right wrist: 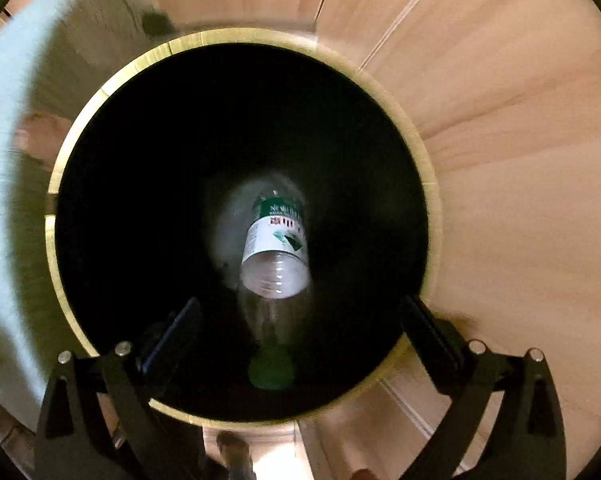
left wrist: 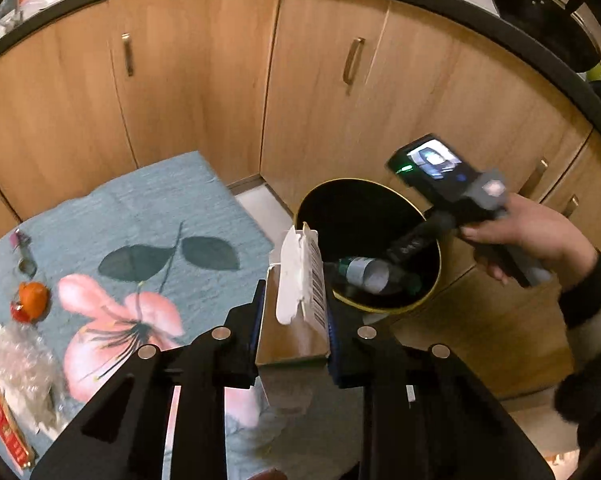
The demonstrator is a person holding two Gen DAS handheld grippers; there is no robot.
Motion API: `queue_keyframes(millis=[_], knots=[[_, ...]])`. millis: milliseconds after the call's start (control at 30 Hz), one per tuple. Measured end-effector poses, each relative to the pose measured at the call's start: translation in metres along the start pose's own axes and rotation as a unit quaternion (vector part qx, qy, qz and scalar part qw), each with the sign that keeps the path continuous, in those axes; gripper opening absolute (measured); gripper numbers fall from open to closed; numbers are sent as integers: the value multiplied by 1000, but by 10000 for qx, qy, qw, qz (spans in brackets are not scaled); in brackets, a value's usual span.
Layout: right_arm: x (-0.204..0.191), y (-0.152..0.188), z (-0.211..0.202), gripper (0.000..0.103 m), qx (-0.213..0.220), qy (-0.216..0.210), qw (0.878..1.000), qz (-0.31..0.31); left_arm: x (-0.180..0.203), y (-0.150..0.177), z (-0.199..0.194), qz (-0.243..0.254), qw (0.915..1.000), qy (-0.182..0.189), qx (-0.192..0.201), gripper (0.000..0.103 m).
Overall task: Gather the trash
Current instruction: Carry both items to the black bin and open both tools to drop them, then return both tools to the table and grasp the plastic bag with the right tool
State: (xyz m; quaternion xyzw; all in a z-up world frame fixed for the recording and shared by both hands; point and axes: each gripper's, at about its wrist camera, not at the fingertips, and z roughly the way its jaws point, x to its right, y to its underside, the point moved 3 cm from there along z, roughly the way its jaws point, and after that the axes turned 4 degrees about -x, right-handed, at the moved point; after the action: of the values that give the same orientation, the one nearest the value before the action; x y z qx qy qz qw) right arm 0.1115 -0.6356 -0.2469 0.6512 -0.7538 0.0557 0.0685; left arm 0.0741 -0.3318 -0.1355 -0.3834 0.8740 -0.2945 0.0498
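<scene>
My left gripper [left wrist: 294, 320] is shut on a small carton box [left wrist: 300, 300] with a white torn flap and a barcode, held above the rug just left of the bin. The black bin with a gold rim [left wrist: 436, 264] stands by the cabinets. A clear plastic bottle [left wrist: 370, 274] with a green label and cap lies inside it. My right gripper [right wrist: 296, 332] is open and empty, pointing straight down over the bin [right wrist: 56, 208]; the bottle [right wrist: 276, 240] is below it inside. The right gripper also shows in the left wrist view [left wrist: 408, 246], over the bin mouth.
A blue floral rug [left wrist: 148, 216] covers the floor at left. On its left edge lie orange peel [left wrist: 30, 300], crumpled clear plastic [left wrist: 20, 364], a red packet [left wrist: 10, 432] and a small item [left wrist: 24, 248]. Wooden cabinet doors [left wrist: 196, 72] stand behind.
</scene>
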Motion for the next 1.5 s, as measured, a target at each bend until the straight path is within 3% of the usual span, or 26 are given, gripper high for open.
queue_keyframes(millis=[100,200,333,600,633,733,900,1000,1033,1067,1133,1367,1500], knots=[[17,26,-22,100,588,-98,9981,175,14,-14,18,128,9998,104,-91,23],[26,43,-35,100,1011,120,9941,364,36,-35,42,335,9993,184,-62,23],[16,65,-38,100,1219,47,9916,435,55,-59,76,402,9987,291,-67,23],[15,99,-30,100,1539,-46,9834,959,88,-104,101,478,9965,688,16,23],[14,102,-26,100,1538,-54,9829,1013,92,-106,108,518,9959,735,-15,25],[14,119,-18,100,1464,-160,9828,1116,91,-105,133,429,9974,566,-122,68],[10,128,-13,100,1419,-276,9825,1171,72,-94,152,138,9980,491,-365,66],[-5,130,-14,100,1473,-389,9826,1060,53,-88,134,-51,9979,542,-339,67],[-12,131,-17,100,1493,-455,9827,995,44,-84,123,-159,9976,600,-306,72],[-18,130,-19,100,1508,-504,9827,951,37,-84,118,-240,9972,651,-292,84],[-34,128,-27,100,1550,-606,9830,777,15,-75,93,-491,9955,786,-195,92],[-131,110,-75,100,1874,-970,9774,-92,-80,-19,-15,-1197,9886,866,304,94],[-202,94,-96,100,1911,-1111,9724,-747,-152,29,-80,-1670,9825,304,768,94]])
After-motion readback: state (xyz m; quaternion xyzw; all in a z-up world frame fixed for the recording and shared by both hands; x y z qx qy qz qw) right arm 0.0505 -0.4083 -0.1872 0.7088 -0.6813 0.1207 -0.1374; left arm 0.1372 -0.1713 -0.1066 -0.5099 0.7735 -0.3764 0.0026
